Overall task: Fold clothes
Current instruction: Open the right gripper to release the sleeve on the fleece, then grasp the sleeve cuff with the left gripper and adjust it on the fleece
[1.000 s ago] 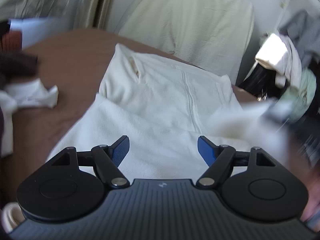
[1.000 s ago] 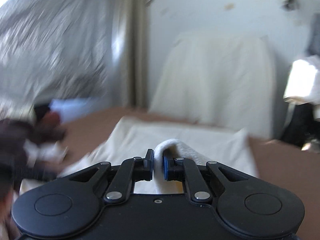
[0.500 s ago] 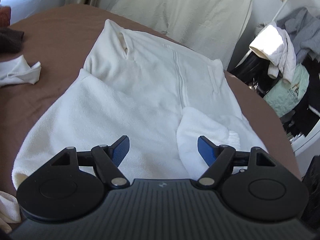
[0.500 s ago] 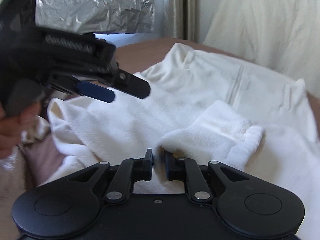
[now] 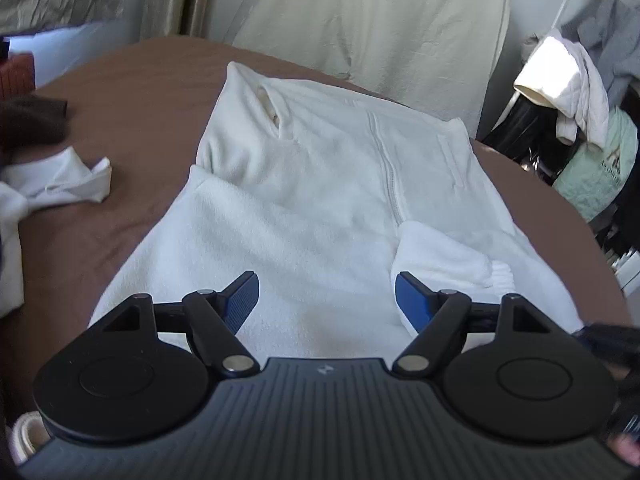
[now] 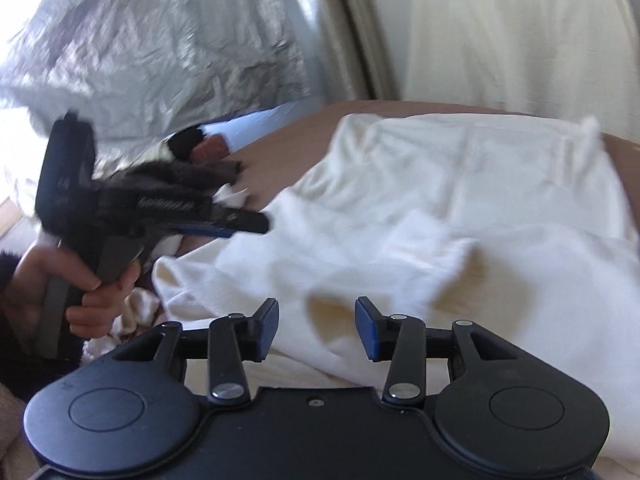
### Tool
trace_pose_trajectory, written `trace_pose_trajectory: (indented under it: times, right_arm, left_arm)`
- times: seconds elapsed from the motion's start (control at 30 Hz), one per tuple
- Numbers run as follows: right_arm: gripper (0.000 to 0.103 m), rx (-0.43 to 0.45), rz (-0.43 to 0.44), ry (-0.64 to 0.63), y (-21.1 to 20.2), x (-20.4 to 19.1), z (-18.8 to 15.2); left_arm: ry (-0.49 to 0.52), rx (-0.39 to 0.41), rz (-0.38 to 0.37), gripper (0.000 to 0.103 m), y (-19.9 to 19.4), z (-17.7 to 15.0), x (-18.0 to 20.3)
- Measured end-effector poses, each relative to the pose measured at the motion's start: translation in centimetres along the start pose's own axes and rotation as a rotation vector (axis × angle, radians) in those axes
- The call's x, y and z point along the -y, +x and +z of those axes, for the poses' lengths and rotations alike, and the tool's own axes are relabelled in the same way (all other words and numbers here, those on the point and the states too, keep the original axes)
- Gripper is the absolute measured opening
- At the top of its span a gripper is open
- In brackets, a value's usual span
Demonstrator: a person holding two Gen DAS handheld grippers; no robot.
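Note:
A white fleece jacket (image 5: 320, 184) lies flat on the brown bed (image 5: 132, 92), collar far, zip down the middle. One sleeve is folded across its near right side, its cuff (image 5: 492, 272) lying on the body. My left gripper (image 5: 326, 294) is open and empty, hovering above the near part of the jacket. My right gripper (image 6: 316, 322) is open and empty, just above the jacket (image 6: 460, 216). The left gripper (image 6: 224, 226) also shows in the right wrist view, held in a hand at the left.
A crumpled white cloth (image 5: 60, 184) and a dark garment (image 5: 28, 120) lie at the bed's left. A cream pillow (image 5: 372, 20) leans at the head. A rack of clothes (image 5: 580, 92) stands at the right. Silver foil (image 6: 152, 48) covers the window.
My right gripper has opened and let go of the sleeve, which now lies folded on the jacket. The right gripper has drawn back. The left gripper stayed open and shifted slightly.

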State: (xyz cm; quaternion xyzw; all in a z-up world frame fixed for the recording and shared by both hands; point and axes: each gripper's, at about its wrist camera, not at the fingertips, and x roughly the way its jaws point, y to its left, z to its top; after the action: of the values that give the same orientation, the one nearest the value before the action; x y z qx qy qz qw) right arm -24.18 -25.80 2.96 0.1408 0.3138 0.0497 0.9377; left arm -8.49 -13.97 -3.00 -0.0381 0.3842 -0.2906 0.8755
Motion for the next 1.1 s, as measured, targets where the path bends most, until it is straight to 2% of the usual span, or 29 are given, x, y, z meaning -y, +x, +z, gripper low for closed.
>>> trace_pose_trajectory:
  times: [0.1,0.2,0.3,0.4,0.47,0.57,0.63,0.7,0.77,0.8,0.83,0.93,1.1]
  right_arm:
    - [0.050,0.022,-0.049,0.053,-1.1,2.2,-0.2]
    - [0.050,0.033,-0.082,0.134,-1.3,4.3,-0.4]
    - [0.050,0.042,-0.106,0.224,-1.2,6.3,-0.7]
    - [0.050,0.051,-0.129,0.315,-1.1,8.4,-1.0]
    - [0.050,0.046,-0.160,0.359,-1.0,9.7,-1.2]
    - [0.050,0.022,-0.241,0.381,-1.5,11.0,-1.7]
    - [0.050,0.008,-0.272,0.390,-2.0,11.6,-2.1]
    - [0.050,-0.004,-0.303,0.397,-2.4,12.2,-2.5]
    - [0.050,-0.012,-0.318,0.410,-2.5,12.7,-2.8]
    - [0.050,-0.013,-0.319,0.416,-2.3,12.8,-3.0]
    - [0.050,-0.014,-0.319,0.419,-2.1,12.9,-3.1]
    - [0.051,-0.035,-0.335,0.413,-1.0,13.0,-3.6]
    - [0.052,-0.050,-0.357,0.374,-0.3,12.5,-3.9]
  left_arm:
    - [0.033,0.001,-0.019,0.075,0.2,-0.1,0.9]
    - [0.059,-0.001,-0.075,0.075,0.6,-0.3,2.2]
    - [0.145,0.003,-0.121,0.075,1.2,-0.9,4.6]
    - [0.247,0.019,-0.124,0.080,2.2,-2.3,8.0]
    - [0.366,-0.022,-0.094,0.081,3.6,-3.3,10.6]
    - [0.471,-0.068,0.034,0.081,6.1,-4.6,12.8]
    - [0.435,-0.101,0.048,0.081,7.2,-4.5,12.5]
    - [0.324,-0.116,0.013,0.080,7.3,-3.9,11.0]
    - [0.225,-0.113,-0.031,0.059,6.9,-3.2,9.5]
    - [0.192,-0.109,-0.045,0.042,6.6,-2.9,8.8]
    - [0.171,-0.103,-0.051,0.030,6.4,-2.7,8.4]
    - [0.158,-0.061,-0.034,0.021,5.5,-2.3,8.0]
    - [0.154,0.018,0.008,0.019,3.9,-1.8,7.8]
